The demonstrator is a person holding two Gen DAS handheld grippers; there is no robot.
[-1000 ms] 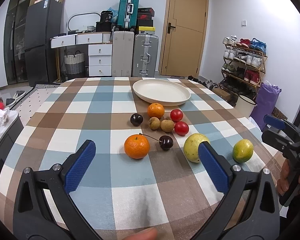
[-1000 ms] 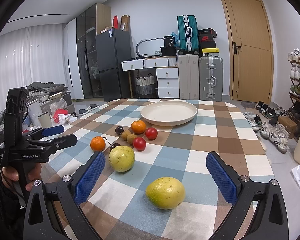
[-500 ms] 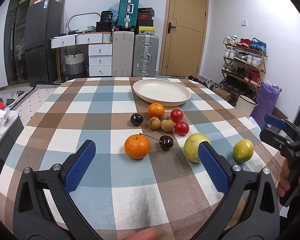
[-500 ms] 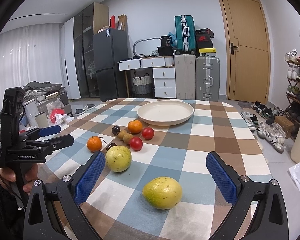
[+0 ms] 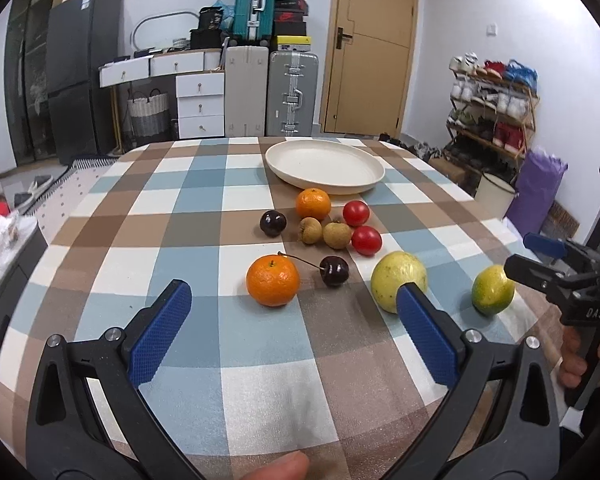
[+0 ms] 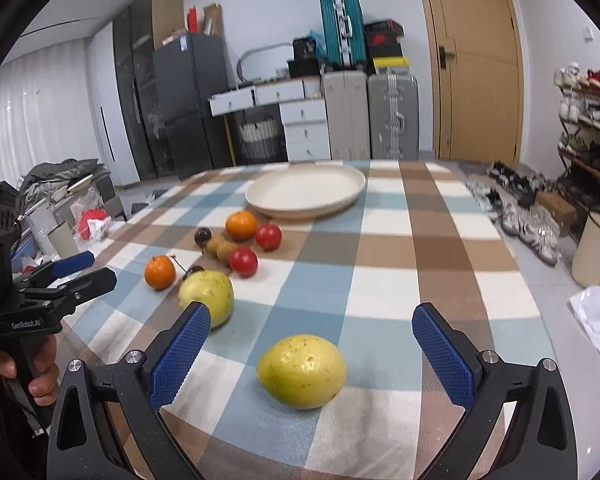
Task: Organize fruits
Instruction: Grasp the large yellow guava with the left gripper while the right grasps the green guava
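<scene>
A cream plate (image 5: 326, 166) stands empty at the far side of the checked table; it also shows in the right wrist view (image 6: 306, 194). In front of it lie two oranges (image 5: 273, 280), two red tomatoes (image 5: 366, 240), two brown longans (image 5: 337, 235), two dark cherries (image 5: 334, 270), a pale yellow guava (image 5: 396, 278) and a yellow-green lemon (image 5: 492, 290). My left gripper (image 5: 292, 300) is open, just short of the near orange. My right gripper (image 6: 310, 320) is open, with the lemon (image 6: 302, 372) lying between its fingers on the cloth.
The table's near and right edges are close to both grippers. Beyond the table stand suitcases (image 5: 270, 96), white drawers (image 5: 200, 104), a dark fridge (image 5: 82, 72), a door and a shoe rack (image 5: 492, 116). A bin (image 6: 596, 248) stands on the floor at the right.
My right gripper has tilted and moved forward and lower, so the lemon now sits between its fingers. My left gripper has barely moved.
</scene>
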